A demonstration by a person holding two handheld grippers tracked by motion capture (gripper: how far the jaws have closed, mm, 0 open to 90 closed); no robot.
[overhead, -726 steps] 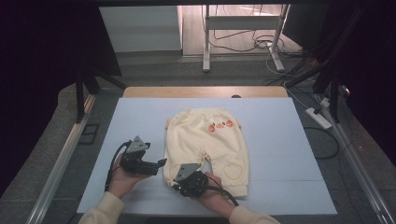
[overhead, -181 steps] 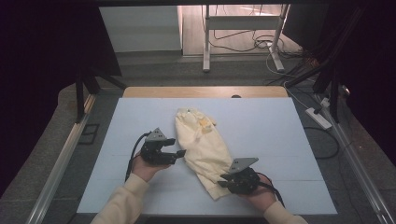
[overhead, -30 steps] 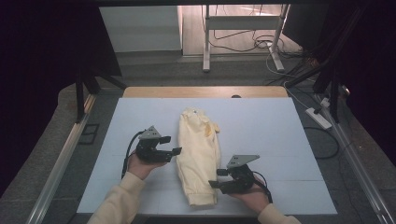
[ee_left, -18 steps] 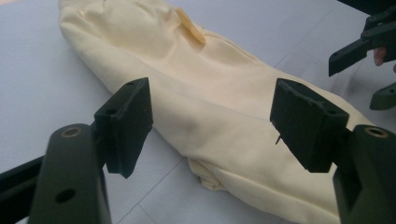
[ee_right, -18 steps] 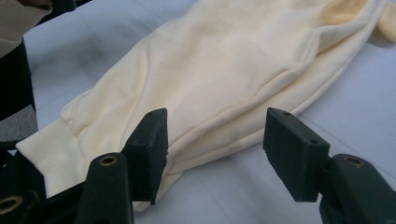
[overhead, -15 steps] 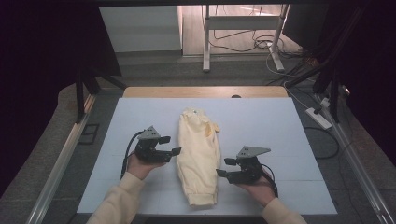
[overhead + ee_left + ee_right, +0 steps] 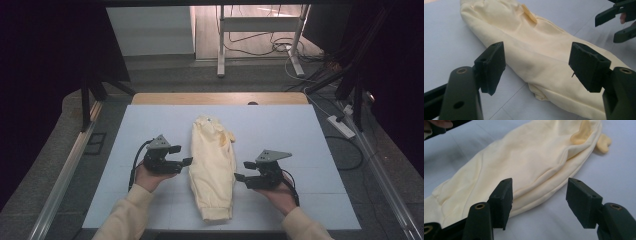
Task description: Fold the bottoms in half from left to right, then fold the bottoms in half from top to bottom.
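Note:
A pale yellow garment (image 7: 212, 160), folded into a long narrow strip, lies on the light table mat (image 7: 300, 130), running from far to near. My left gripper (image 7: 186, 154) rests just left of it, open, jaws pointing at the cloth; in the left gripper view the garment (image 7: 544, 50) lies beyond the empty gap of the left gripper (image 7: 537, 65). My right gripper (image 7: 240, 170) stands just right of the garment, open. Its jaws have just been opening, with nothing between them. The right gripper view has the right gripper (image 7: 539, 197) over the garment's (image 7: 524, 157) edge.
A wooden table edge (image 7: 220, 98) borders the mat at the far side. Beyond it stands a white metal stand (image 7: 220, 40) with cables on the floor. A power strip (image 7: 340, 126) lies off the table's right side.
My right gripper has drawn back to the right, off the garment's edge, and risen slightly. The left gripper and the garment have stayed put.

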